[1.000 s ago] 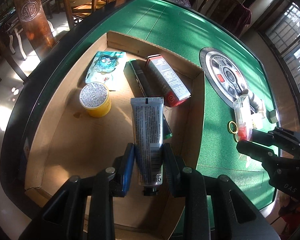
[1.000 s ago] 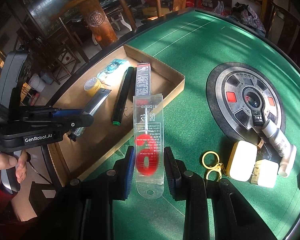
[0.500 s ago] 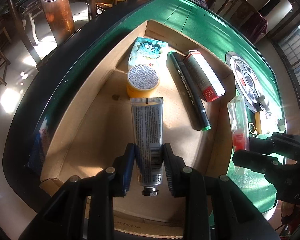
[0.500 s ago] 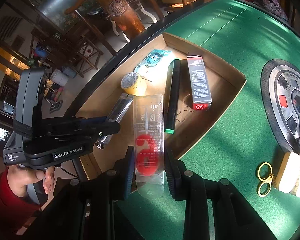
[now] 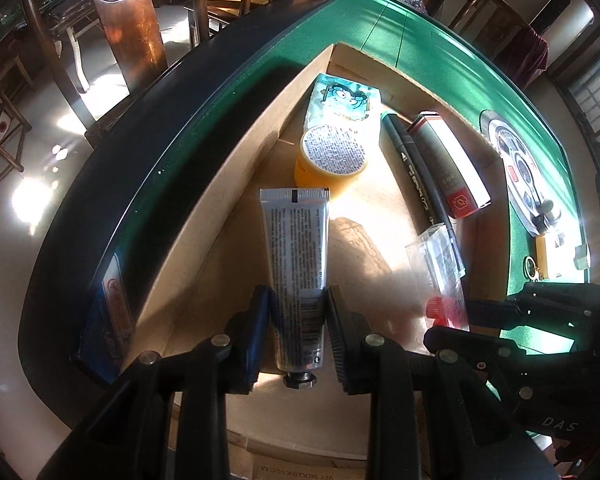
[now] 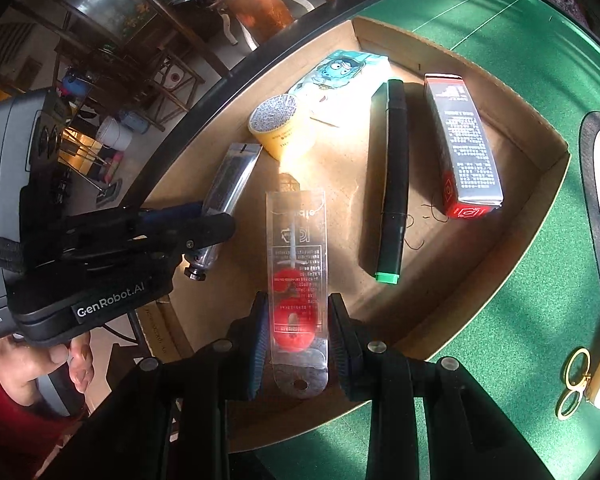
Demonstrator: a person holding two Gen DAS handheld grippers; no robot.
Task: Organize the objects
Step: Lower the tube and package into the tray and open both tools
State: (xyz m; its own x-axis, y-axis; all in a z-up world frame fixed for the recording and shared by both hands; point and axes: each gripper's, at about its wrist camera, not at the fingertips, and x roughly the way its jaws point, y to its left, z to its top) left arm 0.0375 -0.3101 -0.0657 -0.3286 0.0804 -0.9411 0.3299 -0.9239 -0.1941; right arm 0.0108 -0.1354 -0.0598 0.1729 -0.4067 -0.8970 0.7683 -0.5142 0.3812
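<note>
**Desk:** Silver tube point(image 5: 296, 276) — where is it in the left wrist view?

**Photographer:** Clamped near its cap end between the left tongs point(image 5: 296, 336), both pads pressed to its sides, held over the cardboard tray point(image 5: 204, 240). Just beyond its crimped end stands a yellow jar point(image 5: 330, 160), and past that lies a cartoon-printed packet point(image 5: 342, 106). To the tongs' right lie a black marker point(image 5: 418, 176) and a red-and-grey box point(image 5: 448, 164). Further right, the right tongs point(image 5: 452, 326) grip a clear blister pack point(image 5: 440, 276); that part is glare-washed, so the pack's print is hard to read.

**Desk:** And the right wrist view?

**Photographer:** The right tongs point(image 6: 298, 340) are closed on the clear blister pack point(image 6: 298, 276), red shapes showing inside it, above the tray floor point(image 6: 480, 264). To their left, the left tongs point(image 6: 204, 226) hold the silver tube point(image 6: 226, 196), with a hand point(image 6: 48, 364) and red sleeve below. Ahead sit the jar point(image 6: 280, 130) and packet point(image 6: 340, 76); right of the pack lie the green-tipped marker point(image 6: 392, 184) and the box point(image 6: 462, 144). On the green felt table point(image 6: 520, 360), far right, are gold rings point(image 6: 574, 380).
</note>
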